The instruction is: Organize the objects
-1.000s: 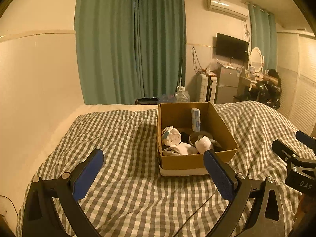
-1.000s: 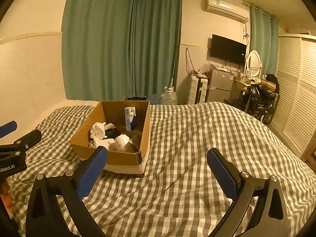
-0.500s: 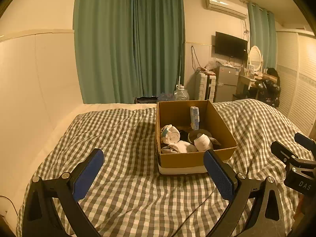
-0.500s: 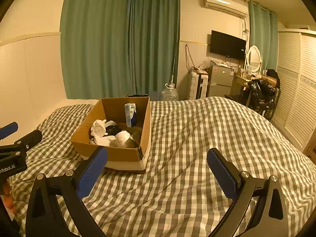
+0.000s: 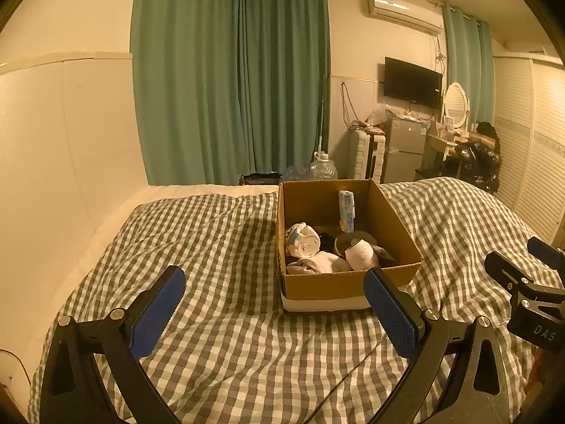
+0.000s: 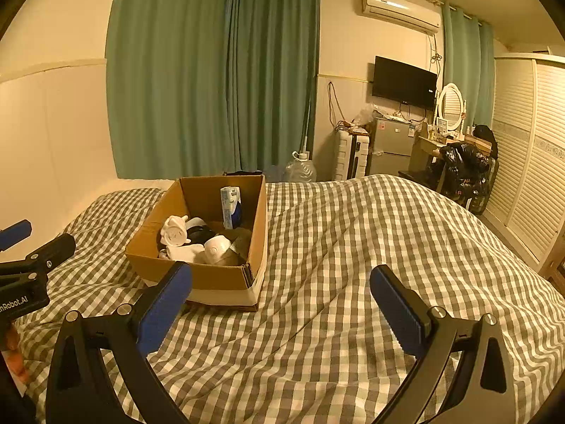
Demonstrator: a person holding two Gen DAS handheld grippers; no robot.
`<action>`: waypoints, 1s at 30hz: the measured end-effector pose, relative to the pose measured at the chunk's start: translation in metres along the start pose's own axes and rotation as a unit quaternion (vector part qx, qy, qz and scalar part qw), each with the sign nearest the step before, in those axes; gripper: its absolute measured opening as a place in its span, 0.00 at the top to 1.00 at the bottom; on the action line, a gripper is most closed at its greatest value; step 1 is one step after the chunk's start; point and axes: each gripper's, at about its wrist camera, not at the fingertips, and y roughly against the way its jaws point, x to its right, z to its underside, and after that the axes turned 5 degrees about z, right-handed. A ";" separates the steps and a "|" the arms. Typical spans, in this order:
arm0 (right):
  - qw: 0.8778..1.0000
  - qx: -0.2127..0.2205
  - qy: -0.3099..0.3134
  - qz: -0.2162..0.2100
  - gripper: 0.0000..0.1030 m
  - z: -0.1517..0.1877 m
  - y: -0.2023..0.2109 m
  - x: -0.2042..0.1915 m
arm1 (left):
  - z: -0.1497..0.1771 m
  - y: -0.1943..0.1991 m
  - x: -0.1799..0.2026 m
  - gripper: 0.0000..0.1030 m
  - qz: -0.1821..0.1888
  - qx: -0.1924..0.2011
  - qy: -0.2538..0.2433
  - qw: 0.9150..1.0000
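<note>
Two claws, the left gripper [image 5: 273,305] and right gripper [image 6: 280,298], are wide and hold nothing. Just past them, a cardboard box [image 5: 328,284] sits on the checked bed [image 5: 212,247]. Inside lie a soft sock [image 5: 326,263] (easy to pinch mid-roll) and a small white cup [image 5: 360,255], likely hard and breakable.

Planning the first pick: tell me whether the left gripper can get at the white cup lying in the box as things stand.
Probably yes. The left gripper is open and empty, the cardboard box has no lid, and the white cup lies on top of the pile. The near wall stands between them, so it would likely go in from above.
</note>
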 end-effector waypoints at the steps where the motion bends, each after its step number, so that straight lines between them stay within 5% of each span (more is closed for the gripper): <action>1: 1.000 0.000 0.000 0.000 0.02 0.000 0.000 0.000 | 0.000 0.000 0.000 0.00 -0.001 0.000 -0.001 1.000; 30: 1.000 -0.012 0.015 0.005 0.02 0.004 -0.003 -0.003 | 0.002 0.001 0.003 0.00 -0.006 -0.003 0.000 1.000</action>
